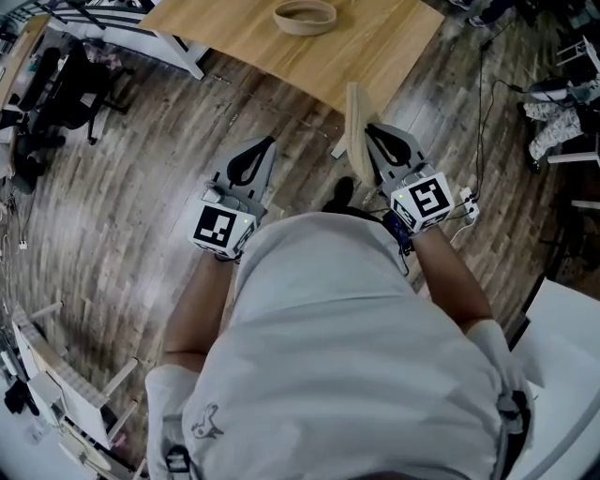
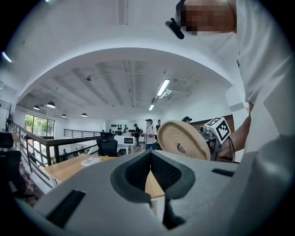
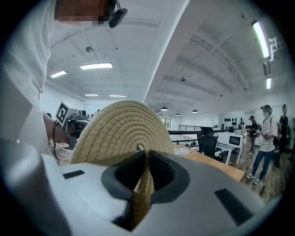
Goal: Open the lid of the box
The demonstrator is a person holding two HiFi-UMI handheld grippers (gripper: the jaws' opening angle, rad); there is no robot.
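The round woven rope lid (image 3: 120,131) stands on edge, and my right gripper (image 3: 143,171) is shut on its rim. In the head view the lid (image 1: 354,127) shows edge-on at the tip of the right gripper (image 1: 368,133), above the wooden floor and short of the table. The matching woven box (image 1: 305,17) sits open on the wooden table (image 1: 234,42) ahead. My left gripper (image 1: 264,145) is held level beside the right one, shut with nothing between its jaws. From the left gripper view (image 2: 150,174) the lid (image 2: 182,138) appears to the right.
A black office chair (image 1: 56,84) stands at the left of the plank floor. Cables (image 1: 483,84) trail at the right. White furniture edges the lower corners. People (image 3: 266,133) stand far off among desks.
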